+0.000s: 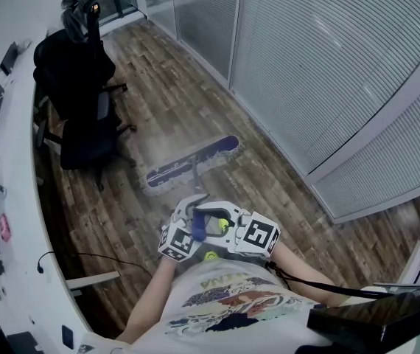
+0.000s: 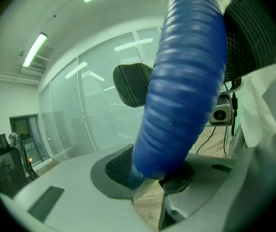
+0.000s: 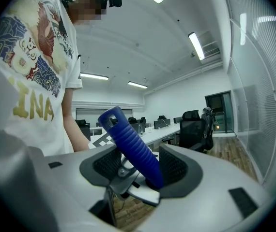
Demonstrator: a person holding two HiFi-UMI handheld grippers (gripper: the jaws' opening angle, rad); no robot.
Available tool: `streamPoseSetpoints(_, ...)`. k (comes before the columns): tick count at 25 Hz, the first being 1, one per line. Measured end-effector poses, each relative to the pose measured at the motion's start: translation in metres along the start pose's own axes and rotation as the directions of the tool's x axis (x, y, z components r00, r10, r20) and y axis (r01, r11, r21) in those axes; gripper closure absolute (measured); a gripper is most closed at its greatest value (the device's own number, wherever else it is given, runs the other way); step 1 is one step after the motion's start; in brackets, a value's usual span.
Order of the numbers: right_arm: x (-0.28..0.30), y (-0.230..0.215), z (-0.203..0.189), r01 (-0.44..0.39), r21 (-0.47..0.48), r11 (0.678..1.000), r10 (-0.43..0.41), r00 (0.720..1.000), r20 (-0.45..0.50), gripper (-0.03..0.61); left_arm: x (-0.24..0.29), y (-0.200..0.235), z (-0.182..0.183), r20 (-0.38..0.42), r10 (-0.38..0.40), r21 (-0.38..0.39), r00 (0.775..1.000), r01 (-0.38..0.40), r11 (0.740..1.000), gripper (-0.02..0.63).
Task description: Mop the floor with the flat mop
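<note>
The flat mop head point(image 1: 193, 161), blue with a pale fringe, lies flat on the wood floor ahead of me. Its thin pole point(image 1: 196, 177) rises to a blue ribbed handle point(image 2: 186, 81) held in front of my chest. My left gripper point(image 1: 194, 214) is shut on that handle, which fills the left gripper view between the dark pads point(image 2: 121, 163). My right gripper point(image 1: 214, 223) meets it from the other side; the handle point(image 3: 133, 146) leans between its wide-set jaws, against the right-hand pad point(image 3: 174, 168), beside the left gripper's fingertip.
Two black office chairs point(image 1: 85, 102) stand left of the mop, next to a long curved white desk point(image 1: 18, 198). A glass partition with blinds point(image 1: 328, 65) runs along the right. A thin cable point(image 1: 85, 255) lies on the floor by the desk.
</note>
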State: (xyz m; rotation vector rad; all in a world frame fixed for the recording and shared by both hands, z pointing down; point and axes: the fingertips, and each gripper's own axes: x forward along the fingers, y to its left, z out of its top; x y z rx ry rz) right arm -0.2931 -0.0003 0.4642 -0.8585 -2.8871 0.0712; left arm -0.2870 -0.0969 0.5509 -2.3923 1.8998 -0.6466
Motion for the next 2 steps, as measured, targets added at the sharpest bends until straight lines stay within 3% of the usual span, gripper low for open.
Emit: streamPoseSetpoints(2,-0.0005,0.0011,0.0002,0.001,0.001,1.0,-0.001,1.0,-0.003,0.333,-0.0002,-0.0012,0.0006,0.001,-0.003,0.004,1.0,0.003,1.0,0.534)
